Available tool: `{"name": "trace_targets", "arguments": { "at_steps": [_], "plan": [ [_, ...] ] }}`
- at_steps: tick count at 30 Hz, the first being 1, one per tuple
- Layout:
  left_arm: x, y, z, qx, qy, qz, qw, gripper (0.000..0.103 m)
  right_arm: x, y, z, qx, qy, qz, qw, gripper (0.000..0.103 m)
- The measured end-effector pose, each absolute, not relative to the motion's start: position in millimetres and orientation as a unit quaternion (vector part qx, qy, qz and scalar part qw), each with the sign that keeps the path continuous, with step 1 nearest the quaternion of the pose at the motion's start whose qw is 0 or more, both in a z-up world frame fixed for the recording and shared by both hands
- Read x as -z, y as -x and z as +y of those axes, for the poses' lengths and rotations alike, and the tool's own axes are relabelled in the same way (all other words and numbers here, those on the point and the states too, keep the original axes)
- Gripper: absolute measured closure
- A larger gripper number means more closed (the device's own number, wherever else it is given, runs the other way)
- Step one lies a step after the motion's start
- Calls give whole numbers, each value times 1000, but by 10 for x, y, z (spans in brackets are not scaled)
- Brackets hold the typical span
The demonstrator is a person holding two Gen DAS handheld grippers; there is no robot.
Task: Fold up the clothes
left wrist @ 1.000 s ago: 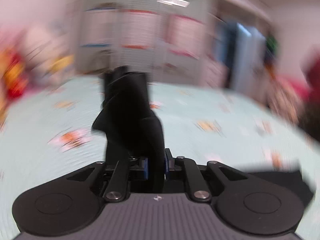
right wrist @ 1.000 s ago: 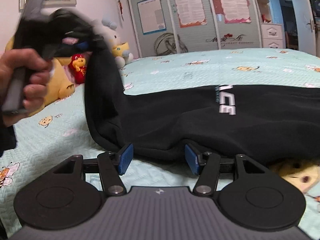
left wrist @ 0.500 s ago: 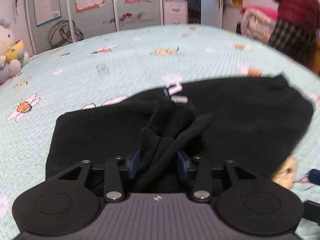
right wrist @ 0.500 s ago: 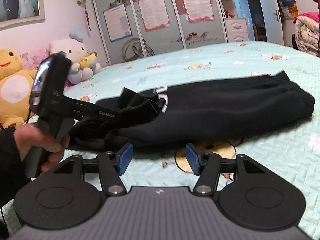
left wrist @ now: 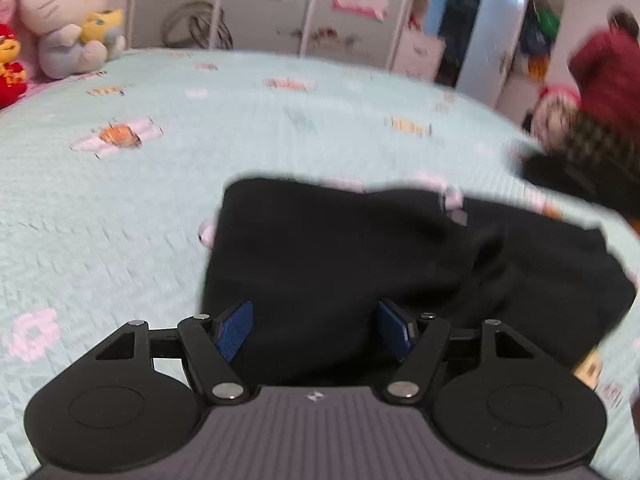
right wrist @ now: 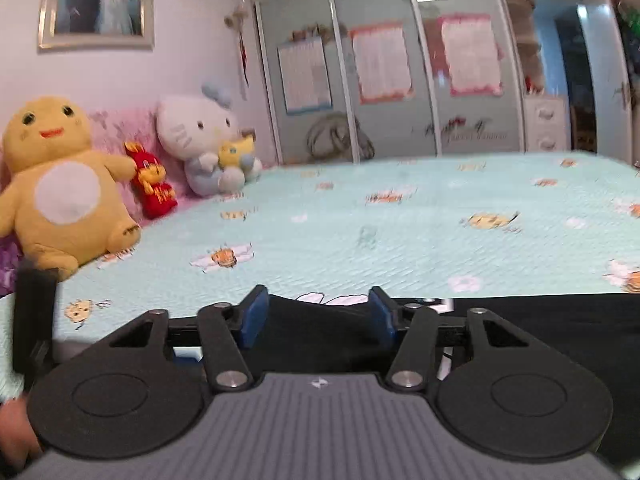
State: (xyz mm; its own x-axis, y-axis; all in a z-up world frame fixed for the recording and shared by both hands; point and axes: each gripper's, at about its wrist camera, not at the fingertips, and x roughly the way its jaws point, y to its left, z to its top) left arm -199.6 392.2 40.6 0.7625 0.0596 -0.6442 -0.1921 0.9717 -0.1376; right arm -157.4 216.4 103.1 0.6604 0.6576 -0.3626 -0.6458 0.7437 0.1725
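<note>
**Black trousers let go and lying doubled on the bed**

Black cloth no longer sits between your left gripper's pads: half a second ago they pinched a bunch of it, and now its jaws stand spread with nothing in them, hovering at the near edge of the trousers. The trousers lie on the pale green bedspread as a compact, layered slab, with a bit of white lettering showing near its far edge. A second ago that same cloth hung lifted in the air; now it rests flat.

Your right gripper is spread as well, as it was before, but it now sits low with the trousers' edge lying between its open pads, not clamped.

My reading is that one fold has just been laid down and released. Whether another fold is wanted, the views do not settle; the slab looks tidy at its left end, while its right end is blurred. Plush toys stay well clear at the far left.
</note>
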Motion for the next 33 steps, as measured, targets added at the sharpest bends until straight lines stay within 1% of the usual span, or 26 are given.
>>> {"name": "trace_targets", "arguments": {
  "at_steps": [1,2,3,4,5,6,8,12,13,15,17,20,21,22,24,25,29,30,31,33],
  "plan": [
    [-357,2003,3869,-65,88,343,933,32,-989,1555,2185,-355,-7,210,911,65],
    [-326,2029,3808,-64,78,344,933,31,-952,1570,2172,-352,0,211,912,75],
    [-299,2064,3749,-62,66,344,935,30,-915,1585,2159,-349,7,213,913,81],
    [-288,2110,3701,-59,55,342,936,30,-877,1600,2146,-346,14,215,913,86],
    [-288,2159,3668,-56,47,341,937,30,-840,1615,2133,-343,20,216,914,86],
    [-295,2213,3651,-53,42,339,938,30,-803,1630,2120,-340,27,218,914,86],
    [-351,2318,3697,-50,53,330,941,30,-728,1660,2094,-334,40,221,915,81],
    [-533,2410,3780,-50,86,291,952,30,-579,1720,2042,-321,67,228,917,80],
    [-553,2395,3800,-49,89,286,953,29,-641,1719,2075,-327,65,218,917,78],
    [-482,2321,3813,-50,86,303,948,29,-772,1647,2266,-346,56,211,912,76],
    [-322,2257,3811,-47,84,334,938,29,-744,1529,2483,-352,67,220,907,75],
    [-240,2301,3777,-45,69,338,938,29,-467,1298,2620,-320,102,270,902,75],
    [-284,2337,3788,-41,76,334,939,29,-332,1219,2593,-295,113,295,902,79],
    [-334,2373,3817,-38,87,327,940,29,-254,1204,2486,-296,98,301,901,81],
    [-416,2422,3865,-33,104,307,946,29,-286,1301,2255,-305,49,285,907,80],
    [-441,2423,3878,-31,110,301,947,28,-338,1358,2218,-296,42,280,912,75],
    [-406,2295,3883,-35,115,312,943,28,-579,1442,2407,-318,46,248,914,73],
    [-363,2265,3873,-36,113,320,940,28,-618,1423,2508,-325,51,251,910,71],
    [-327,2253,3855,-37,110,327,938,28,-613,1343,2608,-323,59,266,907,65],
    [-278,2260,3816,-40,96,336,936,28,-523,1129,2765,-301,85,306,899,64]
  ]
}}
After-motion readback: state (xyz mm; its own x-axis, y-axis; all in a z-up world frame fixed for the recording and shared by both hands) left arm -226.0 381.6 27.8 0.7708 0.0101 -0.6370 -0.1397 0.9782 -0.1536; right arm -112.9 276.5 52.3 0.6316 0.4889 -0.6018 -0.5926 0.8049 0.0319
